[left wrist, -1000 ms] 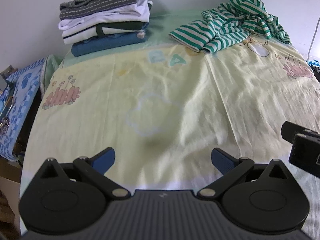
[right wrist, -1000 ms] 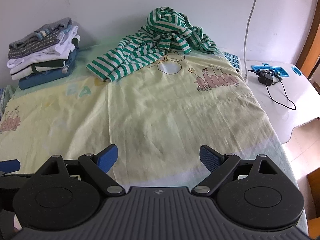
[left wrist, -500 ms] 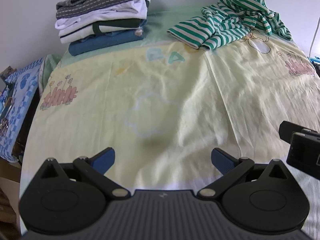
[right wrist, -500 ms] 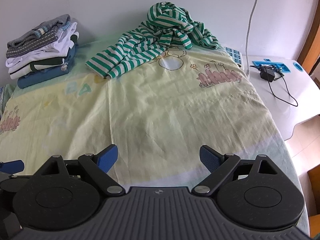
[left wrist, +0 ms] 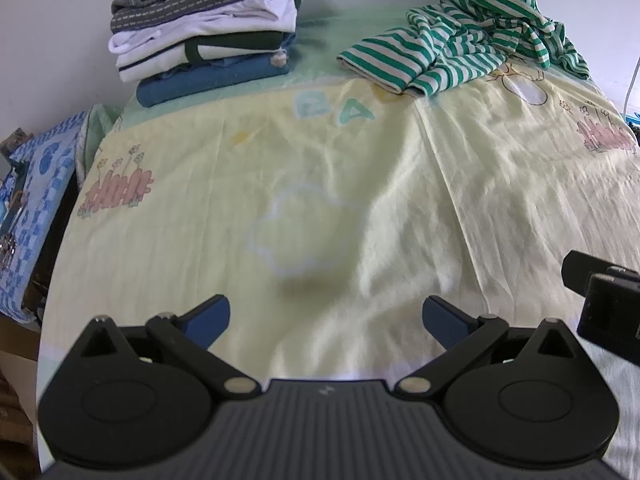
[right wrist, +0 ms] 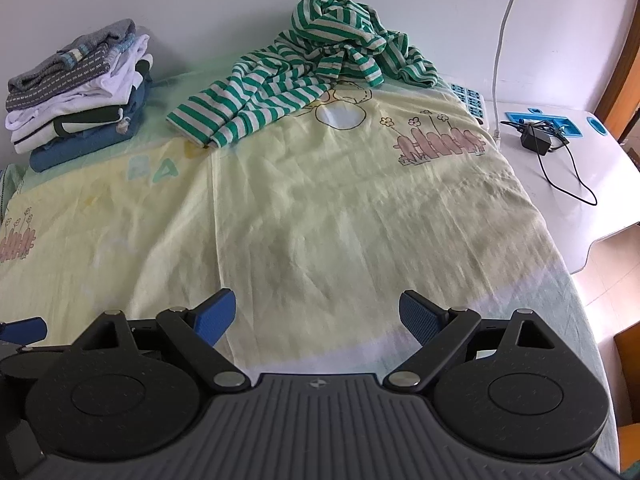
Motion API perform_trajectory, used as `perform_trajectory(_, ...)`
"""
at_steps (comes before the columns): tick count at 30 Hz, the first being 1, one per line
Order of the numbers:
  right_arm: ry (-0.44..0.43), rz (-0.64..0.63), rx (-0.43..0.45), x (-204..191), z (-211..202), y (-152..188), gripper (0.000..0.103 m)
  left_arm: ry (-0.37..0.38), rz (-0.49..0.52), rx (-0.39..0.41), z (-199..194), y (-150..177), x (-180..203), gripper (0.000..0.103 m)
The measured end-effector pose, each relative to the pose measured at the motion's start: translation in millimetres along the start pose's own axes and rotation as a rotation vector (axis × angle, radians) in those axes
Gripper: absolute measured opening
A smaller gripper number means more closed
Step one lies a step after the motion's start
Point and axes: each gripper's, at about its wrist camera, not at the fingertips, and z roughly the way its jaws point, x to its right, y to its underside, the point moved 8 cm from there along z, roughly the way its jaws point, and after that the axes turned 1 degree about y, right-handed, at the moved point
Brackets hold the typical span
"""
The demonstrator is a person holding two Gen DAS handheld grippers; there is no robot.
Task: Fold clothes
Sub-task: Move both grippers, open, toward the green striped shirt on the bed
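2 handheld grippers hover low over the near edge of a bed covered by a pale yellow sheet (left wrist: pixel 320 184) printed with cartoon fences, a cloud outline and letters. The left gripper (left wrist: pixel 326 316) has its 2 blue-tipped fingers spread wide apart, holding nothing. The right gripper (right wrist: pixel 316 312) is spread wide in the same way, also empty. Far ahead of both tools, against the white wall, a green-and-white striped garment (right wrist: pixel 304 76) lies crumpled and unfolded; it sits ahead and to the right of the left gripper, and almost straight ahead of the right gripper. Ahead and to the left of both tools, a stack of folded clothes (left wrist: pixel 204 28) rests at the far corner, well apart from the striped garment. To the right of the right gripper, a black power adapter (right wrist: pixel 538 142) with its cable lies on a white table (right wrist: pixel 592 176) beside the bed.
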Motion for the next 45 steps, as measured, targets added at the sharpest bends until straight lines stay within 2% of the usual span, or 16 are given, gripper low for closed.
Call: perform_trajectory(45, -0.027, 0.003, -0.022, 12, 11, -6, 0.091, -0.032, 0.0, 0.01, -5, -6, 17, 0.102)
